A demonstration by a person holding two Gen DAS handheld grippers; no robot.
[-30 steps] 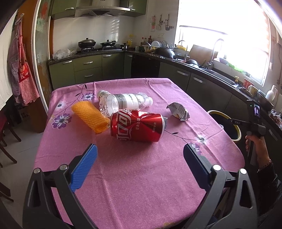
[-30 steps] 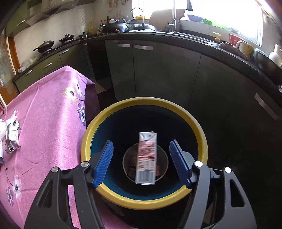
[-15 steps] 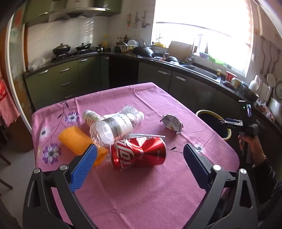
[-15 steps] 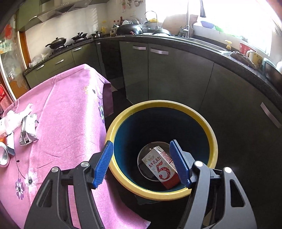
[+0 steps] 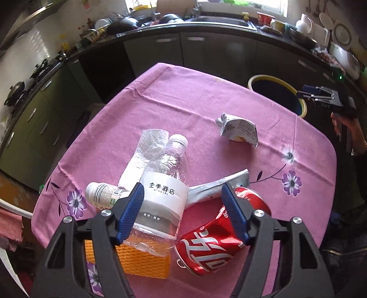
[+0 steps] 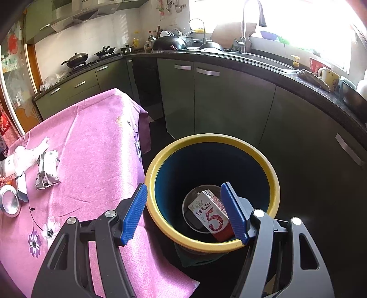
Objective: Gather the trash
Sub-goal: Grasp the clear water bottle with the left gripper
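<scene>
In the left wrist view my left gripper (image 5: 183,211) is open, low over the trash pile on the pink tablecloth (image 5: 188,107). A clear plastic bottle (image 5: 164,183) lies between its fingers, nearer the left one. A crushed red cola can (image 5: 211,247) lies under the right finger. An orange mesh sleeve (image 5: 146,261), a small white bottle (image 5: 103,194), a paper towel (image 5: 146,151), a silver wrapper (image 5: 220,185) and a crumpled carton (image 5: 240,130) lie around. My right gripper (image 6: 183,211) is open and empty above the yellow-rimmed bin (image 6: 206,142), where a milk carton (image 6: 212,216) lies.
The bin (image 5: 277,80) stands beside the table's far right corner. Dark kitchen cabinets (image 6: 229,103) and a cluttered counter with a sink (image 5: 220,20) run behind it. The table's edge (image 6: 142,160) hangs close to the bin.
My left gripper moved forward and down over the bottle and can, still open. The right gripper pulled up and back from the bin; the milk carton has dropped and settled at the bottom.
</scene>
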